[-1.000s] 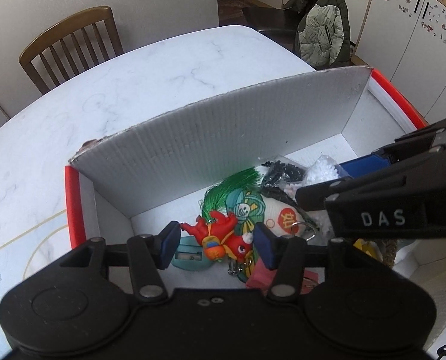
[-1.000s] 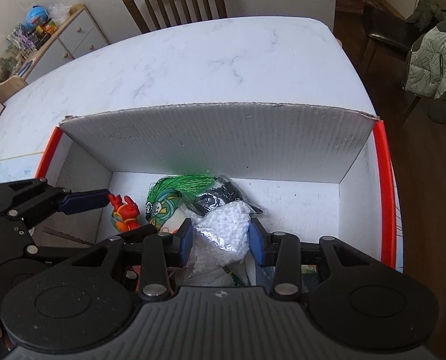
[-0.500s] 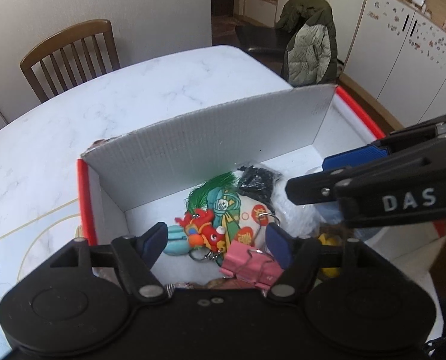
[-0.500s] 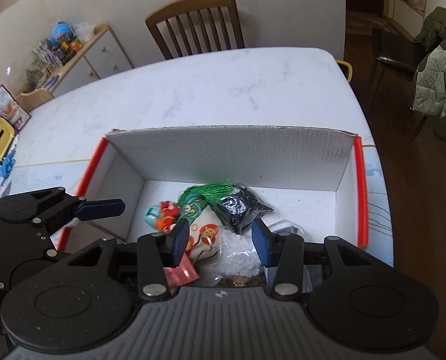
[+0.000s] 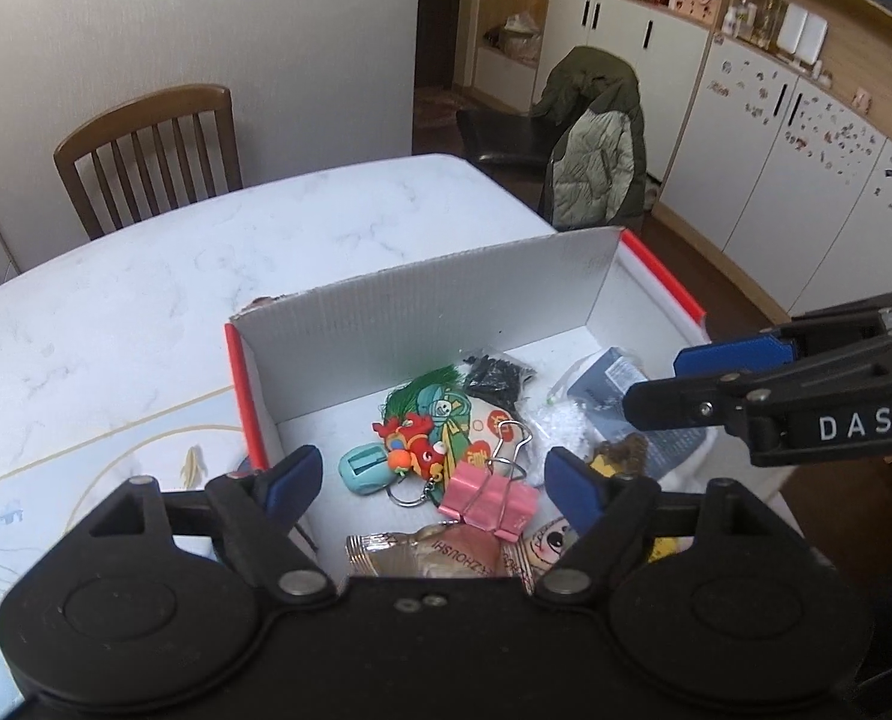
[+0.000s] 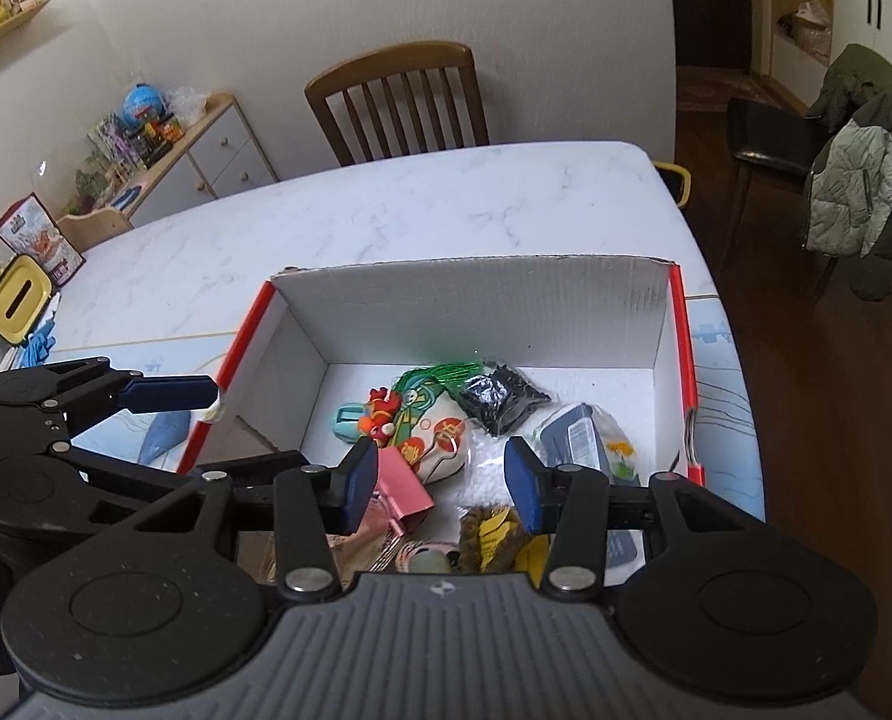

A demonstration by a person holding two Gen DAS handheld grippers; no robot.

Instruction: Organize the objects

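Note:
A white cardboard box (image 5: 422,324) (image 6: 469,306) with red rims stands on the marble table. Inside it lie a red dragon keychain (image 5: 407,441) (image 6: 380,414), a pink binder clip (image 5: 490,501) (image 6: 404,483), a teal sharpener (image 5: 362,468), a green tasselled charm (image 5: 440,402), a bag of black beads (image 5: 499,375) (image 6: 499,396), a bag of white beads (image 6: 484,462) and a blue packet (image 5: 613,384). My left gripper (image 5: 434,480) (image 6: 230,426) hangs open and empty above the box's near left part. My right gripper (image 6: 440,480) (image 5: 679,378) hangs open and empty above the near right part.
A snack packet (image 5: 434,552) lies at the box's near edge. A wooden chair (image 6: 398,102) stands behind the table (image 6: 446,204). A yellow container (image 6: 17,300) sits at the table's far left. A chair with a green jacket (image 5: 595,138) stands to the right.
Both grippers have risen and drawn back from the box's contents. The left gripper's fingers, which flanked the red dragon keychain, have spread wider. The keychain lies in the box.

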